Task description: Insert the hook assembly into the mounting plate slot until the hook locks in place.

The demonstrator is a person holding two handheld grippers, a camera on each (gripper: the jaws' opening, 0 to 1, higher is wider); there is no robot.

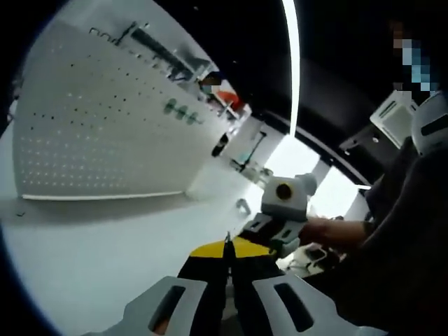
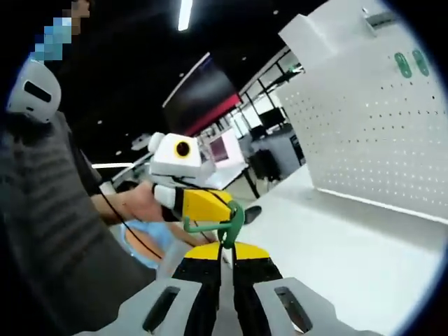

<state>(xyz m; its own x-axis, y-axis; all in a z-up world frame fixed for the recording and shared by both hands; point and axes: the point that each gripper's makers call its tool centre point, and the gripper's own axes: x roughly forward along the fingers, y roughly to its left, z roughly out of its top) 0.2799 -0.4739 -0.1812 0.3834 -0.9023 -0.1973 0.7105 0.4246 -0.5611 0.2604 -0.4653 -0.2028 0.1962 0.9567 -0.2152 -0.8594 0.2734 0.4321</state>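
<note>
The white perforated mounting plate (image 1: 105, 126) stands upright on the table; the right gripper view shows it (image 2: 378, 140) at the right. My right gripper (image 2: 225, 250) is shut on a green hook (image 2: 233, 218), whose thin green wire runs left under the yellow jaws of my left gripper (image 2: 210, 204). My left gripper (image 1: 226, 253) is shut, with a thin dark metal tip (image 1: 226, 240) poking out between its fingers. The right gripper (image 1: 262, 225) hangs just beyond it. Both grippers are held in the air, away from the plate.
Metal hooks (image 1: 133, 35) and green oval pieces (image 1: 180, 110) sit high on the plate. The white table (image 1: 105, 259) stretches out in front of it. The person's dark sleeve and body (image 1: 399, 238) are close on the right. Office furniture stands beyond the table (image 2: 266, 161).
</note>
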